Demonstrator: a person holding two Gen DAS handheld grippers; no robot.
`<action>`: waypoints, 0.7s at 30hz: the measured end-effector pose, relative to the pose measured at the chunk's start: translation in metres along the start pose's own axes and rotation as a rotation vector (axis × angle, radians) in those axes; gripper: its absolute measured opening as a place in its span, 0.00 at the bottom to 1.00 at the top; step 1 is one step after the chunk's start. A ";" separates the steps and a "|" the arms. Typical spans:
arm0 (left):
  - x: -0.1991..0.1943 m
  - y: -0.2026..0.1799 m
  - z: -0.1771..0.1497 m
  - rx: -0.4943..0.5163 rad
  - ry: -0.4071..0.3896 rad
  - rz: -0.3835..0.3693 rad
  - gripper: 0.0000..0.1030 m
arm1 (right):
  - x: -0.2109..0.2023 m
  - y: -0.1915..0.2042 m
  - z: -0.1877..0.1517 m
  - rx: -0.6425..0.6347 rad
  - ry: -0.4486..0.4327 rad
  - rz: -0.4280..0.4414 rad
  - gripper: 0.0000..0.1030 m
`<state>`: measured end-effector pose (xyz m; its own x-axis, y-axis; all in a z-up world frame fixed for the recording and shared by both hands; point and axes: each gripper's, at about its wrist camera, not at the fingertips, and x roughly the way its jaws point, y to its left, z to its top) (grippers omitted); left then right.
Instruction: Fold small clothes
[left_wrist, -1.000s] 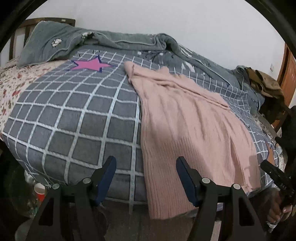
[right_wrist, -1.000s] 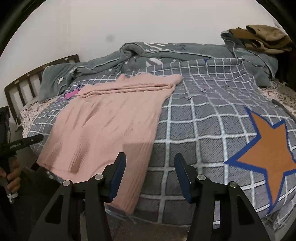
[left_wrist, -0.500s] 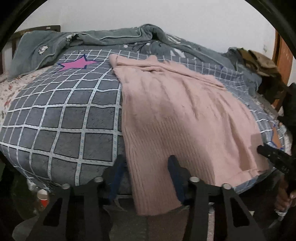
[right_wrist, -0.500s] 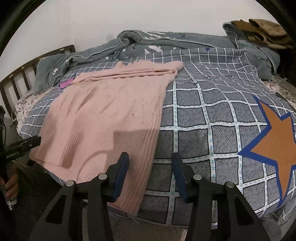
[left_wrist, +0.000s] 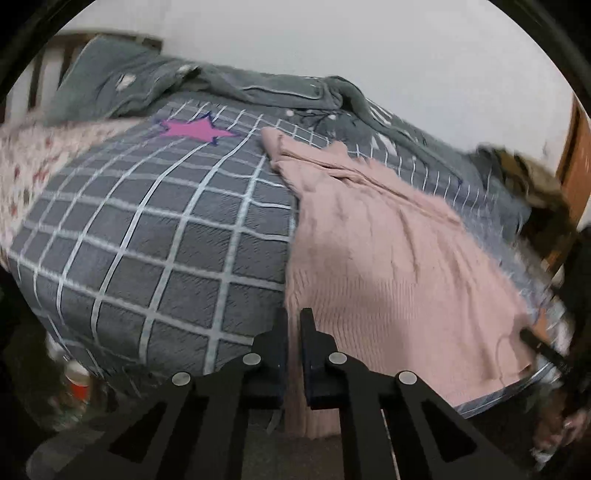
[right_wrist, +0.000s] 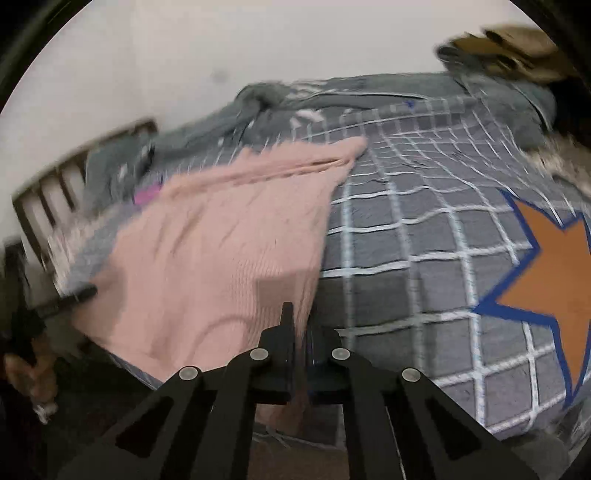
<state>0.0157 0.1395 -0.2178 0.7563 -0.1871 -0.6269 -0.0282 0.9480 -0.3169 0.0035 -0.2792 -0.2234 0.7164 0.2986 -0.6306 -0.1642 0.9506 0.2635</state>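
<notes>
So both my grippers pointed downward over the near edge of the bed (left_wrist: 155, 280), each at a bottom corner of the pink sweater (left_wrist: 388, 266). My left gripper (left_wrist: 293, 332) had just been closing, and its jaws pinched the sweater's left hem corner where the knit hung over the bed's edge. My right gripper (right_wrist: 300, 332) had just been closing too, and its jaws clamped the hem's right corner; the picture was smeared there, so the fabric between the pads showed only as a thin pink strip. The sweater lay flat on the grey checked quilt (right_wrist: 406, 229), its neck toward the far edge by the rumpled grey blanket (left_wrist: 258, 88). At the right view's left margin my left hand (right_wrist: 26, 365) gripped its handle low beside the bed.
</notes>
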 end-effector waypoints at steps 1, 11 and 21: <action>0.001 0.002 -0.001 -0.009 0.008 -0.006 0.07 | 0.000 -0.006 -0.001 0.031 0.009 0.006 0.04; 0.011 -0.008 -0.007 0.013 0.091 -0.034 0.12 | 0.012 0.015 -0.007 -0.068 0.061 -0.035 0.12; 0.012 -0.018 -0.010 0.051 0.098 -0.036 0.35 | 0.015 0.013 -0.012 -0.046 0.084 -0.035 0.33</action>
<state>0.0190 0.1176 -0.2268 0.6888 -0.2434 -0.6828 0.0336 0.9516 -0.3054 0.0037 -0.2616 -0.2381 0.6633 0.2698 -0.6980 -0.1725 0.9628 0.2082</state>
